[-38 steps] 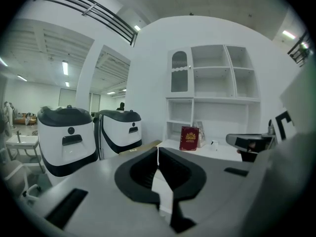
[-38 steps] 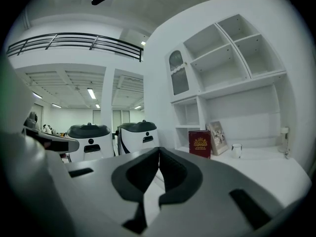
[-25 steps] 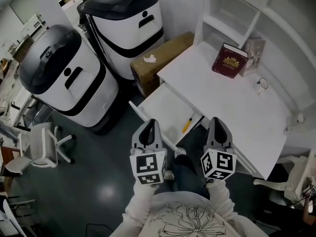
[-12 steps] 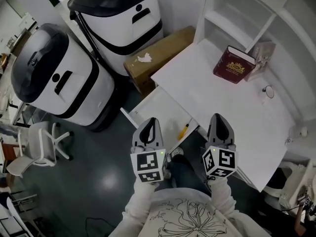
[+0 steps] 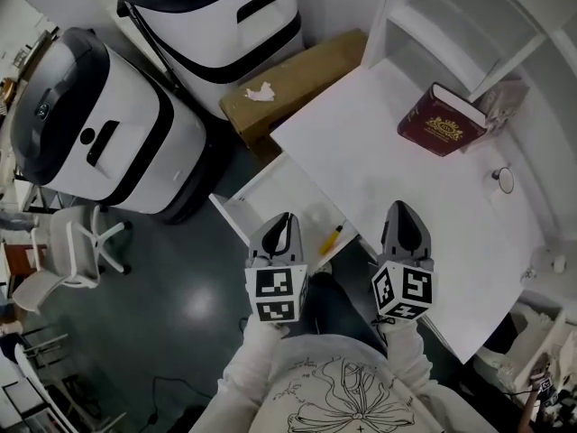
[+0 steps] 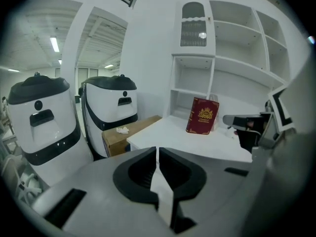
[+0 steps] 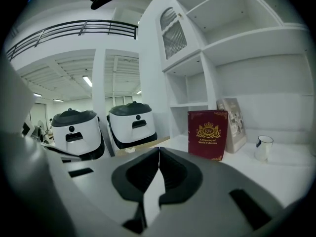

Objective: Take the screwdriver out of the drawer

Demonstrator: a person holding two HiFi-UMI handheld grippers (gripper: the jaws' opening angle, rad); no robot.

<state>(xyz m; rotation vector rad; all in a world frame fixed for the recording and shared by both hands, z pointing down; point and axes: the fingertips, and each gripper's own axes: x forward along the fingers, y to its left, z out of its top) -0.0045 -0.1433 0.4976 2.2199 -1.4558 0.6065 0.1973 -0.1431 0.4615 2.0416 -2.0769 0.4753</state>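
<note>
Step in hand: the approach. Both grippers are hovering over the near end of the open drawer (image 5: 267, 195) and nothing is being gripped yet.
Screwdriver: its yellow handle (image 5: 330, 239) is lying inside the drawer, close under the front edge of the white desk (image 5: 379, 152), and is showing between the two grippers in the head view.
Left gripper: the left gripper (image 5: 285, 219) is pointing forward and down over the drawer, with its jaws pressed together and empty.
Right gripper: the right gripper (image 5: 403, 209) is hanging over the desk's front edge, also with jaws closed on nothing.
Next move, as a judgement: one gripper is going to need to spread its jaws, dip into the drawer and line up across the handle before squeezing. The left one looks better placed, since the right is sitting above the desktop.
Risk: the handle is lying near the desk edge, so room for the jaws may be tight.
Hard to make out: the screwdriver's shaft and tip are too small to tell. Neither gripper view is showing the drawer or the tool; both are looking past it at the red book (image 5: 442, 120) and the shelves (image 5: 433, 25).
Cut off: the drawer's near end is being covered by the left gripper.
</note>
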